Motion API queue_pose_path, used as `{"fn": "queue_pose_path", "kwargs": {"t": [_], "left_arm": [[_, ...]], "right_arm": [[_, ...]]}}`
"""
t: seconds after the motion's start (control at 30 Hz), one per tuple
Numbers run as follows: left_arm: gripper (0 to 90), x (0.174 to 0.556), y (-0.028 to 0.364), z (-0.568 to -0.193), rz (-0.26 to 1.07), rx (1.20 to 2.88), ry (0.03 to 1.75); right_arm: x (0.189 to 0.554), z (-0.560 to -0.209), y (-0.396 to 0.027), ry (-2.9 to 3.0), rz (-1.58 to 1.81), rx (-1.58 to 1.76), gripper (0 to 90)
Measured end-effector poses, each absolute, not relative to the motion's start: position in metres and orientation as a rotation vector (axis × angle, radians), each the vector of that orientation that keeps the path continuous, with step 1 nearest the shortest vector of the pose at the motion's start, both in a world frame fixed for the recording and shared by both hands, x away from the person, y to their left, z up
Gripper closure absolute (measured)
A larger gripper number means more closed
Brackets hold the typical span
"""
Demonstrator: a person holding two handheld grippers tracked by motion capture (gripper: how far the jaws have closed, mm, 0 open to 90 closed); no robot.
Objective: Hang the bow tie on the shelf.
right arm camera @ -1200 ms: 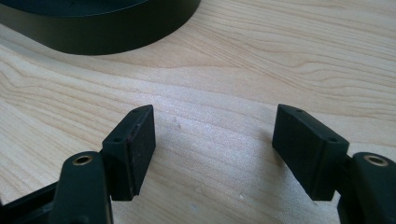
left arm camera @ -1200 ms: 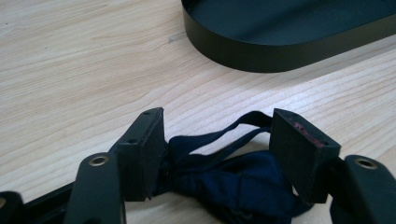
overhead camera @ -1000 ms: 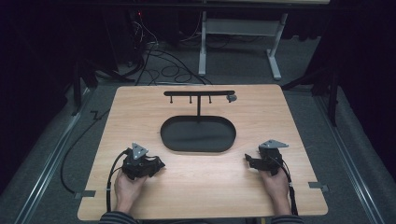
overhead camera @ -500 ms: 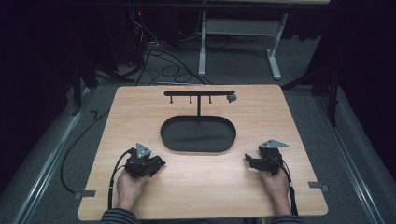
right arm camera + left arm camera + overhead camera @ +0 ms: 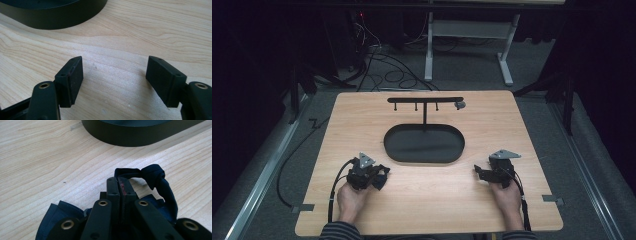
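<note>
My left gripper (image 5: 381, 176) lies at the near left of the wooden table (image 5: 512, 120), held by a hand. In the left gripper view its jaws have just been closing and now stand together (image 5: 119, 182), pinching a dark blue cloth strap (image 5: 153, 173) that loops out past the tips with a knot and hangs down both sides. At the near right, my right gripper (image 5: 481, 172) rests in the other hand. Its black pads (image 5: 72, 77) stand wide apart over bare wood, nothing between them (image 5: 115, 75).
A black oval tray (image 5: 424, 143) sits mid-table, its wall close ahead of both grippers (image 5: 130, 137) (image 5: 50, 17). Behind it rises a black T-shaped rack (image 5: 425, 100) with small hooks and a grey piece (image 5: 459, 105) at its right end. Cables cross the dark floor beyond.
The left gripper's jaws have closed from wide apart to together on the dark cloth. The right hand and gripper have stayed put.
</note>
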State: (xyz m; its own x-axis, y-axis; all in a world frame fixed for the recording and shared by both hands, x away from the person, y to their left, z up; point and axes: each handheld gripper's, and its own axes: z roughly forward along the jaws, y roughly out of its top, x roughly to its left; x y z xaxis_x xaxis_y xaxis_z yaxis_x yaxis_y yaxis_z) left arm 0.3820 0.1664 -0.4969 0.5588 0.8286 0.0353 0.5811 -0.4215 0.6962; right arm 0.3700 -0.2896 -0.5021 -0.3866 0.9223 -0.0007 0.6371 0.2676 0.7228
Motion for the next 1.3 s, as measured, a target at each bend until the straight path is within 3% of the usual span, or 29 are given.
{"fn": "queue_pose_path", "kwargs": {"t": [0.4, 1.3], "left_arm": [[88.7, 0.375, 0.17, -0.475, 0.566, 2.091, 1.1], [88.7, 0.365, 0.172, -0.434, 0.566, 1.969, 1.039]], "right_arm": [[0.37, -0.502, -0.29, 2.121, 0.907, 1.409, 31.5], [0.37, -0.502, -0.29, 2.12, 0.91, 1.411, 31.5]]}}
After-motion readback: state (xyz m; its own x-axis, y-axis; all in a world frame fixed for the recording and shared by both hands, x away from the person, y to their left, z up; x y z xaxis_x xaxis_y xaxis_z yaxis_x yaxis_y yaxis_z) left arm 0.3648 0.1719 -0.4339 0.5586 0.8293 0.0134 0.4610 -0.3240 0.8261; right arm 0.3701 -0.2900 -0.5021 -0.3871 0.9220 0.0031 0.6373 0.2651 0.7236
